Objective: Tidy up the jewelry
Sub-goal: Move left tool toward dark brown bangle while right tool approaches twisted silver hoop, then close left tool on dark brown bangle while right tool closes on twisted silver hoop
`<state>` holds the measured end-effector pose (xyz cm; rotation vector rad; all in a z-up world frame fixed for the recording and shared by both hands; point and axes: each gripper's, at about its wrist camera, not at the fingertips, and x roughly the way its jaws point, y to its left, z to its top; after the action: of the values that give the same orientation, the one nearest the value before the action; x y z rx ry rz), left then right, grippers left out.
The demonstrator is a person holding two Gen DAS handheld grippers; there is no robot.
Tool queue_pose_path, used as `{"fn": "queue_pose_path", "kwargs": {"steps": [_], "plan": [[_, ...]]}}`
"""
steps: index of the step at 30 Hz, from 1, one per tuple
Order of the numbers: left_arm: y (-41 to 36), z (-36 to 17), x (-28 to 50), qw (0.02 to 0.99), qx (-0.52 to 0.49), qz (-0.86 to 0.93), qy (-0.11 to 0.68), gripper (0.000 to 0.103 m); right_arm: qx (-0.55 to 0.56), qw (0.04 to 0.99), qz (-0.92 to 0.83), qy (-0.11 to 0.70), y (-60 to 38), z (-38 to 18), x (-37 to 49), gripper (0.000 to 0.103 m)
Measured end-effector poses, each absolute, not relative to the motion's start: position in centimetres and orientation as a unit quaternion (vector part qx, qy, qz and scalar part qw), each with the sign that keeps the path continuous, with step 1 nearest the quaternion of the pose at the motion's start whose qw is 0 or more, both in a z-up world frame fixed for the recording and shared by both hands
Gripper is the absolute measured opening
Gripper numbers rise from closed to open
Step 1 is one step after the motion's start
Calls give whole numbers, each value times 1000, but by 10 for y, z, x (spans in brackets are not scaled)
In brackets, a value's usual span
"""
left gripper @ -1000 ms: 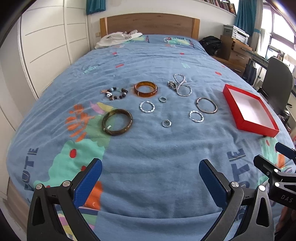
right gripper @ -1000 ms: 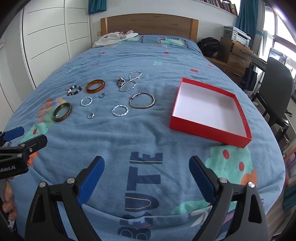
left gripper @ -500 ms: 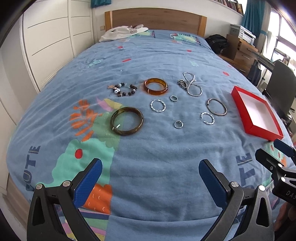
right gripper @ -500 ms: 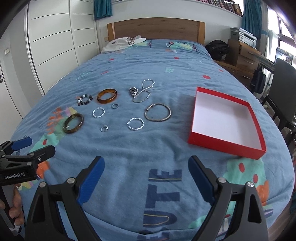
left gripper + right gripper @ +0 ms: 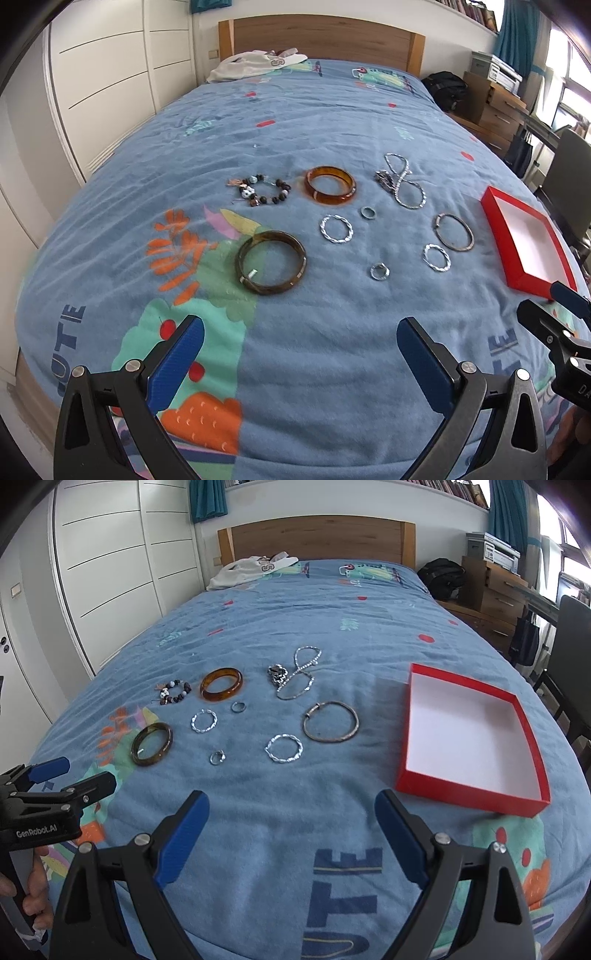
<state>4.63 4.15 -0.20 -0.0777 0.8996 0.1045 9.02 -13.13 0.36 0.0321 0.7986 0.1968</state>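
Both claws, the left gripper (image 5: 300, 350) and the right gripper (image 5: 291, 825), stand wide open and hold nothing. I think it is best to start with the twisted silver ring (image 5: 283, 748) at frame centre, lifting it by the rim into the red box (image 5: 469, 795) at right.

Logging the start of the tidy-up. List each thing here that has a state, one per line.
red box: open, no lid, nothing in it
left gripper: open, holding nothing
right gripper: open, holding nothing
amber bangle: flat on the bed, outside the box
silver chain: loosely looped, outside the box
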Motion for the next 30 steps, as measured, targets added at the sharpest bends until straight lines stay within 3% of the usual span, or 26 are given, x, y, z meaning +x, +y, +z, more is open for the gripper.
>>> {"fn": "queue_pose_path", "kwargs": {"steps": [23, 30], "plan": [[79, -43, 104, 889, -55, 50, 451, 102, 43, 900, 99, 422, -117, -35, 143, 90], [96, -59, 129, 883, -74, 43, 462, 102, 62, 892, 89, 439, -112, -53, 170, 85]]}}
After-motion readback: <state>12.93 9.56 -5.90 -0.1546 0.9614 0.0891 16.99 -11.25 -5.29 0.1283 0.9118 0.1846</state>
